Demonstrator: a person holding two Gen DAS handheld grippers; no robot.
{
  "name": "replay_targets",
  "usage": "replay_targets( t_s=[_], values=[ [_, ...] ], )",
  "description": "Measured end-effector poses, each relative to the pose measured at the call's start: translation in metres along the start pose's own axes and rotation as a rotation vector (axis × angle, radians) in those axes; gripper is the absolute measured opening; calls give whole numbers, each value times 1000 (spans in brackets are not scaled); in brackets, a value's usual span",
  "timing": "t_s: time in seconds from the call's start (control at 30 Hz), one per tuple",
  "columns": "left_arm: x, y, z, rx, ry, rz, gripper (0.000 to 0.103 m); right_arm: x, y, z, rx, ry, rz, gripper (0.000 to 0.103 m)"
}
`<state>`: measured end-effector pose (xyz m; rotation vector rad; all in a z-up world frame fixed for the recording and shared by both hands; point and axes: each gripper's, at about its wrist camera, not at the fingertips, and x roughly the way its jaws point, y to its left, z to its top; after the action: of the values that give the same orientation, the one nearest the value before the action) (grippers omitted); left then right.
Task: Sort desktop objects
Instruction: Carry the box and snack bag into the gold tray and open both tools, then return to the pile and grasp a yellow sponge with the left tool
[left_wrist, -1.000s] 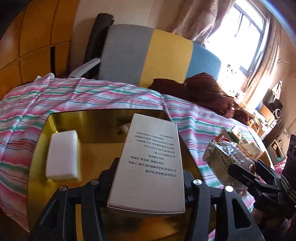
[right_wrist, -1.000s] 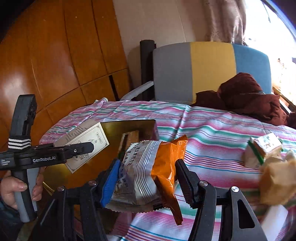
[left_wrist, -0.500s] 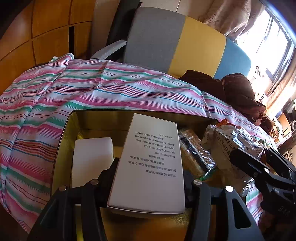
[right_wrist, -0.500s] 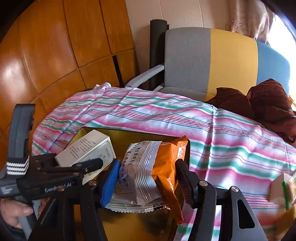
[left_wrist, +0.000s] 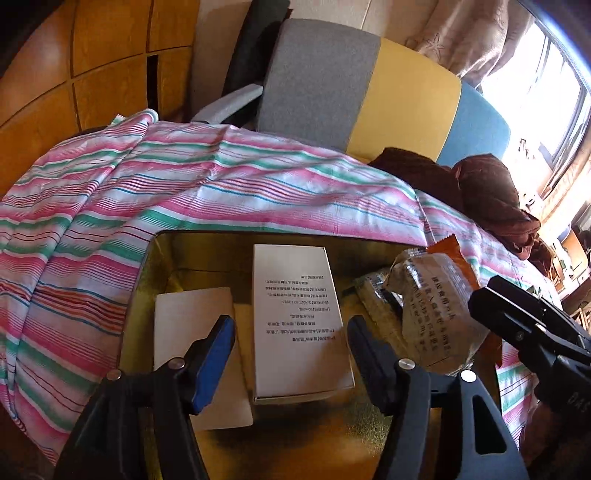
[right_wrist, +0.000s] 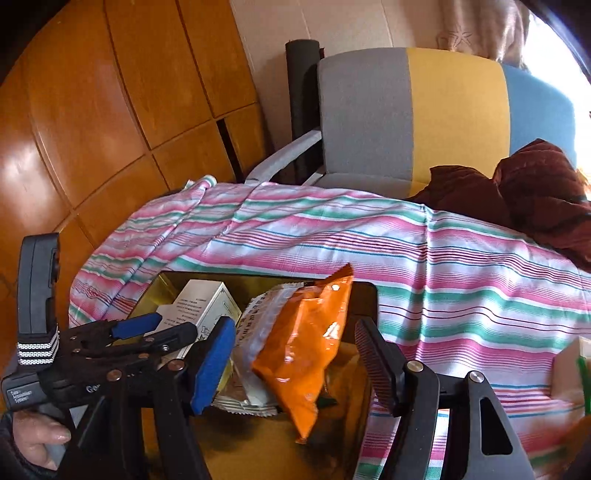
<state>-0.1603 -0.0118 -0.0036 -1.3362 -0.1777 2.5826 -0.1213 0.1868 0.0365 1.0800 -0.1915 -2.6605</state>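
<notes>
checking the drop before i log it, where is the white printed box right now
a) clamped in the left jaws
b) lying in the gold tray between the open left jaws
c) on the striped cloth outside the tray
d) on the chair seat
b: the white printed box lies in the gold tray, with the left gripper jaws spread clear of both its sides.

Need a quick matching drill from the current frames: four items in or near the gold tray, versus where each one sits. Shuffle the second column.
1. white printed box
2. orange snack packet
3. plain white block
4. brown cloth

A. tray's left part
B. far right on striped sheet
C. between open left gripper fingers
D. between open right gripper fingers

Pairs: 1-C, 2-D, 3-A, 4-B
</notes>
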Motion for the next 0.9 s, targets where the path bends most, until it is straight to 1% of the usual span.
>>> replay_targets(
  t_s=[0.17,0.3,0.37,0.47,0.63,0.9],
  values=[
    [-23,-3,-8,6,-52,-12,65,-29,-12,-14,40,-64,5,69],
    [-47,-20,-21,57,-108,-63,65,-62,-24,-42,43,-126,-18,71],
    [-58,-35,-27,100,-138,-87,65,-79,-33,-58,44,-149,-45,72],
    [-72,-70,-41,195,-168,-137,65,-102,-52,-84,65,-167,-108,75],
    [-76,-129,-64,312,-136,-247,65,-142,-96,-126,148,-174,-233,76],
    [-66,-218,-94,467,-65,-351,65,-198,-162,-188,301,-204,-460,78]
  ],
)
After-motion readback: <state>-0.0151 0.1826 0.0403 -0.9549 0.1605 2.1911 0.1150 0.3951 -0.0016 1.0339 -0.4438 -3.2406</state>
